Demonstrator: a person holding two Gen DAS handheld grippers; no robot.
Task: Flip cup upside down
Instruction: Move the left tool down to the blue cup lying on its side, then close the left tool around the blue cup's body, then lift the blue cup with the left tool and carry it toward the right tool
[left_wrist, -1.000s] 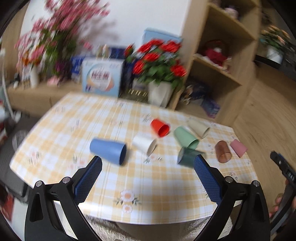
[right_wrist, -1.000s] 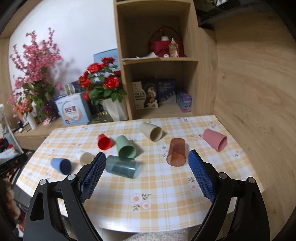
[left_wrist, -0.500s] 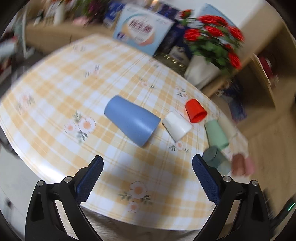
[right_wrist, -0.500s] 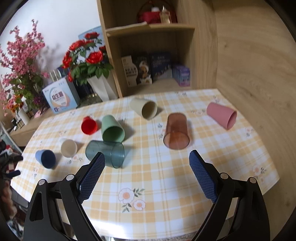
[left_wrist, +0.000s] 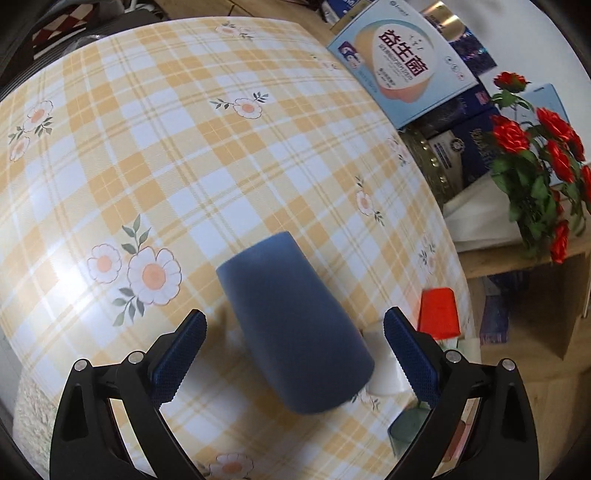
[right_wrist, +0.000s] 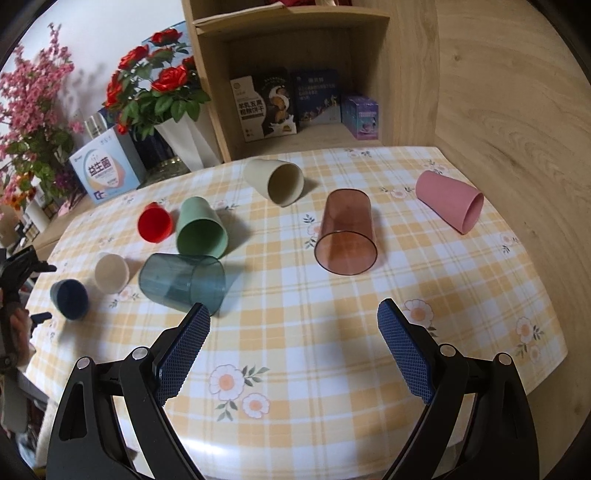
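**Left gripper lined up over the fallen blue cup; grasp not yet made**

The dark blue tapered plastic cup (left_wrist: 291, 328) lies on its side on the yellow-and-white checked, flower-printed tablecloth (left_wrist: 184, 147), at the left end of the row of cups. In the left wrist view it sits directly between the fingers of the left gripper (left_wrist: 293, 345), whose jaws stand wide apart, with a gap showing on both sides of the cup. No contact is visible.

Long axis: the closed narrow base points away from the camera and slightly to the left; the wide open mouth faces back toward the gripper and to the right. The axis therefore runs roughly along the fingers, skewed a little, so a closing stroke should bear across the cup's width.

A small white cup (left_wrist: 384, 365) lies just beside the blue cup's mouth, close to the right-hand finger; judged a snag risk on closing.

The right gripper (right_wrist: 293, 349) hovers with jaws apart over bare cloth, holding nothing. From its view the blue cup (right_wrist: 69, 298) is far off to the left, well apart. The left hand is plainly the nearer.
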